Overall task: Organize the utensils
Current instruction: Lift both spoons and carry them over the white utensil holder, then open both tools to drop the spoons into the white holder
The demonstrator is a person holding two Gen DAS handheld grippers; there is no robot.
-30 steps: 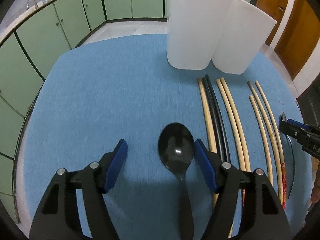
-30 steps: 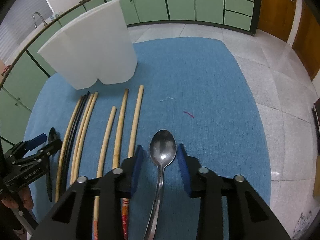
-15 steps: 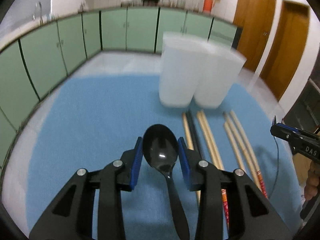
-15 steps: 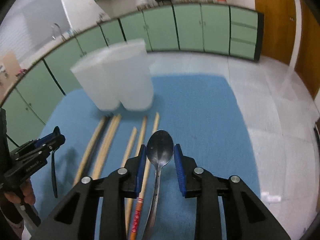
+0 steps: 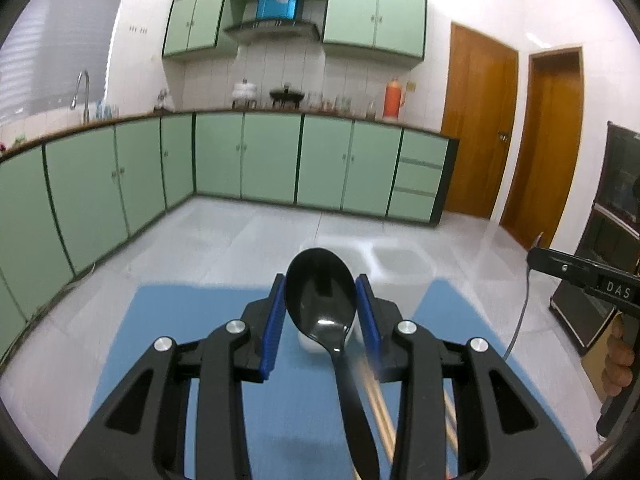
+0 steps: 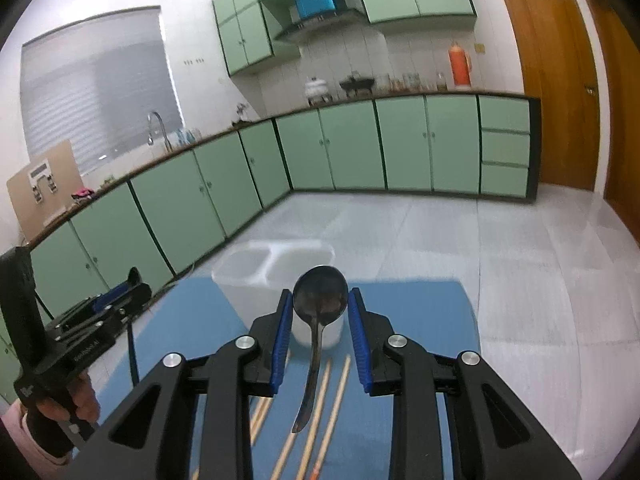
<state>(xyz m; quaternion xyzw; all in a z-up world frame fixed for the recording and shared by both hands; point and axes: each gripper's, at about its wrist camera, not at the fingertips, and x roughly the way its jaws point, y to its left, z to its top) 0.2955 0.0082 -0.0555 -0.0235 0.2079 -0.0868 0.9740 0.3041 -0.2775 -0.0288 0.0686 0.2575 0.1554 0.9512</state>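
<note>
My left gripper [image 5: 320, 304] is shut on a black plastic spoon [image 5: 322, 300], gripped by the bowl, with the handle hanging back toward the camera. My right gripper [image 6: 320, 304] is shut on a metal spoon [image 6: 320, 294] in the same way. Both spoons are lifted clear of the blue mat [image 5: 168, 340]. A white two-compartment holder [image 6: 256, 276] stands at the mat's far side, just beyond both spoons. Bamboo chopsticks [image 6: 332, 400] lie on the mat under the right gripper.
The other gripper shows at the edge of each view, held by a hand [image 6: 60, 408] at lower left of the right wrist view. Green kitchen cabinets [image 5: 260, 164], a tiled floor [image 6: 440, 236] and brown doors [image 5: 476, 120] lie beyond the table.
Both grippers rose from the mat with their spoons and tilted up toward level, bringing the kitchen into view. The left jaws closed onto the black spoon's bowl early on.
</note>
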